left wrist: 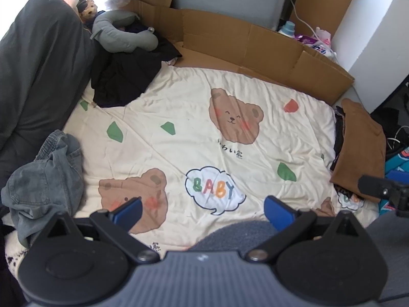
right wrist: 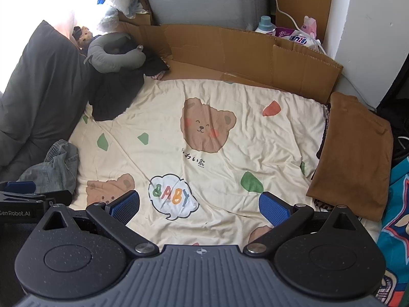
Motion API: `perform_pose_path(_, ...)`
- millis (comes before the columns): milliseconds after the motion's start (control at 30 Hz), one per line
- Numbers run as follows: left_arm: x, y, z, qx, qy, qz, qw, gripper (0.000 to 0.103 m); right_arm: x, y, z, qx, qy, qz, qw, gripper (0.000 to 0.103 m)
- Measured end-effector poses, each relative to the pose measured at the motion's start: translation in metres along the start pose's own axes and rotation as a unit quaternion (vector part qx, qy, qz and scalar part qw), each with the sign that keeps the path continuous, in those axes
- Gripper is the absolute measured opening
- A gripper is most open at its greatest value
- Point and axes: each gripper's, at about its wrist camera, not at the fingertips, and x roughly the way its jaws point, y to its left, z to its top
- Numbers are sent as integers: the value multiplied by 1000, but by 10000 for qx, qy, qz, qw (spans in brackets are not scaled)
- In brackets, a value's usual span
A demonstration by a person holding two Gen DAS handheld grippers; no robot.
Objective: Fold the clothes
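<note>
Across the bed, a cream bedspread (left wrist: 194, 138) printed with bear faces and a "BABY" speech bubble is spread, wrinkled, with its middle left bare. Along the bed's left edge a dark grey duvet (left wrist: 38, 76) is piled high. At the far edge a flattened cardboard sheet (left wrist: 255, 48) is propped as a low wall. On the right edge a folded brown garment (right wrist: 355, 158) is laid flat on top of darker folded clothes. In the far left corner a crumpled black garment (left wrist: 122, 79) is heaped, with a grey neck pillow (left wrist: 122, 34) resting on it. Near the left edge, closer to the viewer, rumpled grey jeans (left wrist: 48, 176) are bunched, unfolded. The left gripper (left wrist: 203, 211) is held over the near edge with its blue pads (left wrist: 129, 211) spread wide and nothing between them. The right gripper (right wrist: 199, 207) is likewise spread wide and empty, just beside the left one.
</note>
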Motion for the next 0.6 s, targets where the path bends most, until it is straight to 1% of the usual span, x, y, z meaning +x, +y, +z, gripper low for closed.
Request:
perform_pose_path(100, 0, 4, 0, -43, -3, -34, 10000, 102, 0, -2, 0, 35, -1, 15, 10000, 102)
perform_pose_path(233, 0, 9, 2, -136, 23, -79, 9999, 102, 0, 1, 2, 13, 12, -71, 10000, 102)
perform_pose_path(400, -3, 19, 3, -312, -60, -247, 9992, 102, 1, 0, 4, 85, 86, -190, 9997, 102)
perform_pose_path(500, -6, 23, 5, -360, -104, -243, 9990, 102, 0, -1, 6, 168, 84, -259, 9995, 103)
perform_pose_path(600, -11, 27, 7, -315, -231, -138, 9991, 102, -3, -2, 7, 210, 53, -310, 9993, 103)
